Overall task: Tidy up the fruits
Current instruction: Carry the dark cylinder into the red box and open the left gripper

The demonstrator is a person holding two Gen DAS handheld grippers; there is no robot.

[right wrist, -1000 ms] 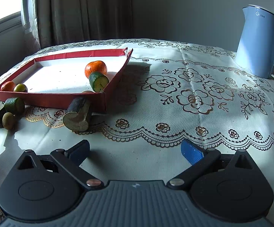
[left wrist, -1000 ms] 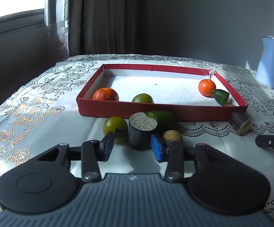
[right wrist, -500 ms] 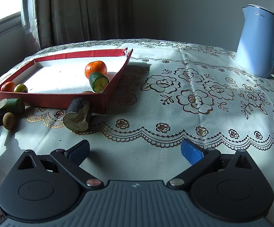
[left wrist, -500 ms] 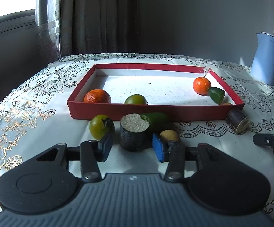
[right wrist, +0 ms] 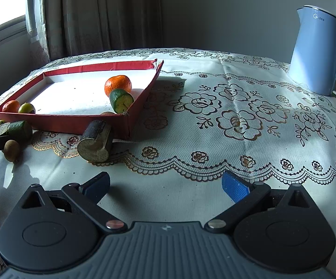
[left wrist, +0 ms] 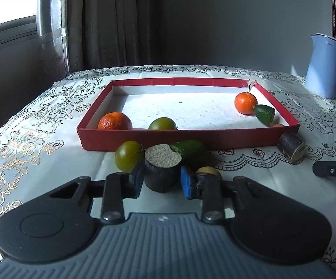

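Left wrist view shows the left gripper (left wrist: 161, 181) low over the tabletop (left wrist: 40, 153), its jaws apart and set either side of a dark stub (left wrist: 162, 169) that stands on end just in front of the red tray (left wrist: 191, 137). The stub's long axis is upright, its pale cut face turned up, so the jaws lie across its round flank; the left pad looks to be at the bark, while a thin gap shows at the blue pad, and I judge the grasp not yet closed. Crowding matters: a green fruit (left wrist: 128, 155) sits just beside the left jaw, a green chunk (left wrist: 190, 148) lies behind the stub and seems to touch it, and a small brown fruit (left wrist: 207, 170) sits just behind the blue pad. From here the tray lies straight ahead, past the near wall, already holding two oranges (left wrist: 115, 121), a green fruit and a cut green piece. The right gripper (right wrist: 165, 186) hovers with jaws wide apart and nothing between them; a second stub (right wrist: 96, 140) lies on its side ahead and to its left, leaning at the tray's near corner, long axis running toward the tray, cut end facing the camera. The left hand is clearly nearer the upright stub, the right nearer the lying one.
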